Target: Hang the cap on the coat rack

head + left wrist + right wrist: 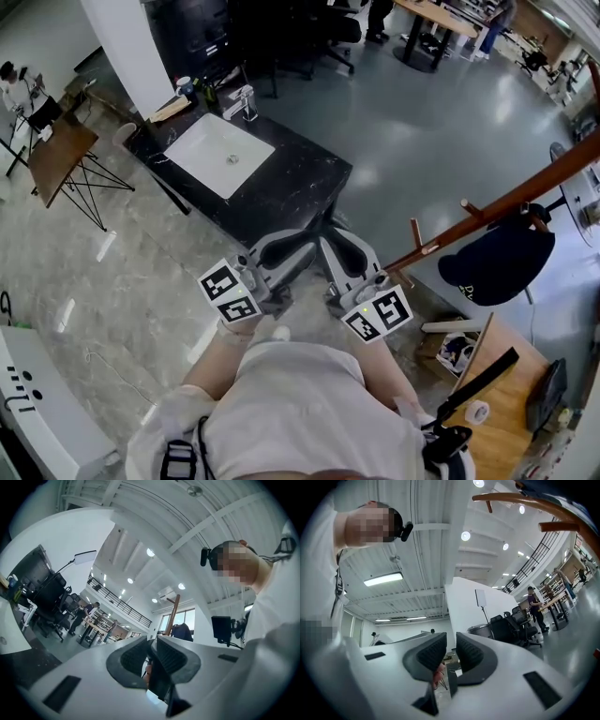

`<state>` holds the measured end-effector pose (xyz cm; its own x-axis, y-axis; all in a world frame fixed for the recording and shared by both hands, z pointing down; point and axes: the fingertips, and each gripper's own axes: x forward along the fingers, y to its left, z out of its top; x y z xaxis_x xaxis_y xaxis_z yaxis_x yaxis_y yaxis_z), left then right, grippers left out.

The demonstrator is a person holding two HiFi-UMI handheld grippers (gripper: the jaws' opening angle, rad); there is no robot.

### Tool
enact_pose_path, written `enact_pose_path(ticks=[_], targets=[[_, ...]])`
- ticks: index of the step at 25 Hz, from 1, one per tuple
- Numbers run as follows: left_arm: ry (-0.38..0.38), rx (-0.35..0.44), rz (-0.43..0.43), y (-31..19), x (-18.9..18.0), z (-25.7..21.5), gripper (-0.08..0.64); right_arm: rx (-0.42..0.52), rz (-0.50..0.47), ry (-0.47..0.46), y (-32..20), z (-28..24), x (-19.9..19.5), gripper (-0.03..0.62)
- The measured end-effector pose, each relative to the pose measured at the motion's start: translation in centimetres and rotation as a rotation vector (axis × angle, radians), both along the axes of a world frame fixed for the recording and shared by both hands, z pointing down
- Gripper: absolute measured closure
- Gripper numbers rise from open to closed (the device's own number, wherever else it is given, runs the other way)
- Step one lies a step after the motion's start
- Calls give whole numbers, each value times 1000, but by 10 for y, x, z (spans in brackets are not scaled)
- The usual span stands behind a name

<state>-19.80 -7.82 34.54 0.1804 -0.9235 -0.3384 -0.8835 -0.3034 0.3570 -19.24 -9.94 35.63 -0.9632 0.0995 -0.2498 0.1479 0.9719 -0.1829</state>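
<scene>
A dark navy cap (502,262) hangs from a peg of the brown wooden coat rack (506,202) at the right of the head view. In the left gripper view the cap (182,632) shows far off on the rack's pole (173,613). Both grippers are drawn in close to the person's chest, well left of the cap. My left gripper (286,251) (151,651) has only a thin slit between its jaws and nothing in it. My right gripper (342,255) (451,651) shows a narrow gap, also empty. A curved rack arm (520,498) passes overhead in the right gripper view.
A black counter with a white sink (220,155) stands ahead of the grippers. A wooden table (506,394) with a tape roll (476,411) is at the lower right. A folding table (61,155) and a white machine (37,403) stand at the left.
</scene>
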Motion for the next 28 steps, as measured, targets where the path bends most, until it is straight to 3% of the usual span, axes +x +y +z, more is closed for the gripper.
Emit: enact_pose_path(ticks=[14, 28], targets=[[44, 16, 52, 13, 1, 4, 541, -38, -28, 28, 22, 18, -8, 568], [67, -16, 91, 13, 11, 12, 540, -65, -26, 53, 23, 27, -1, 571]])
